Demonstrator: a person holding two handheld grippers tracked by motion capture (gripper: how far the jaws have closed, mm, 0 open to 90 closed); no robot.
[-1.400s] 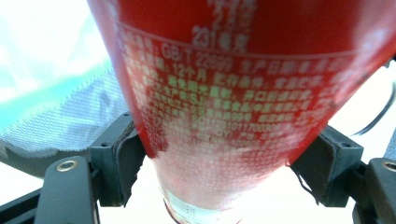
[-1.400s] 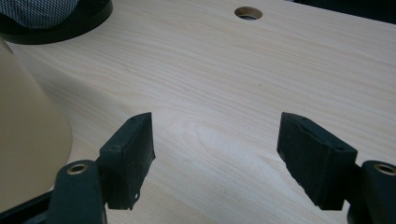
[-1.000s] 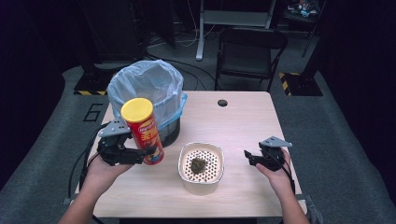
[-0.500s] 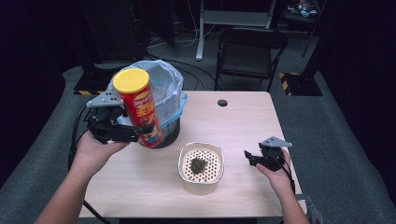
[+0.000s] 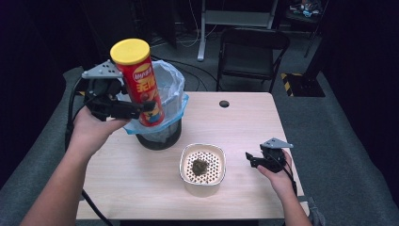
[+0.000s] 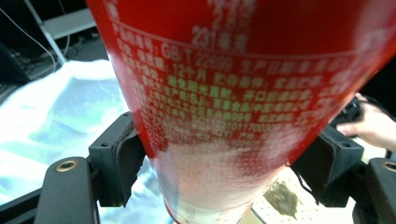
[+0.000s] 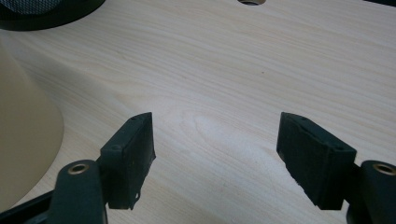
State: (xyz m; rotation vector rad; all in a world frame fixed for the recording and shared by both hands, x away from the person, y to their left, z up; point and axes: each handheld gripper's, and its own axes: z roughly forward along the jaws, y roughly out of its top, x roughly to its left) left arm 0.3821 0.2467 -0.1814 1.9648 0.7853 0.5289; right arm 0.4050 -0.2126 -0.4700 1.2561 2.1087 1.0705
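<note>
A red crisp can with a yellow lid is held upright, tilted slightly, in front of the blue-bagged bin. My left gripper is shut on the can's lower half. In the left gripper view the red can sits clamped between both jaws, with the bag's pale plastic behind it. My right gripper rests near the table's right front, open; its jaws stand apart over bare wood in the right gripper view.
A cream strainer bowl with a dark clump inside sits at the table's front middle; its wall lies left of the right jaws. A cable hole marks the far side. A black chair stands behind the table.
My left hand has lifted the can from near the tabletop up to bin-rim height and moved it a little left. The right hand has stayed still.
</note>
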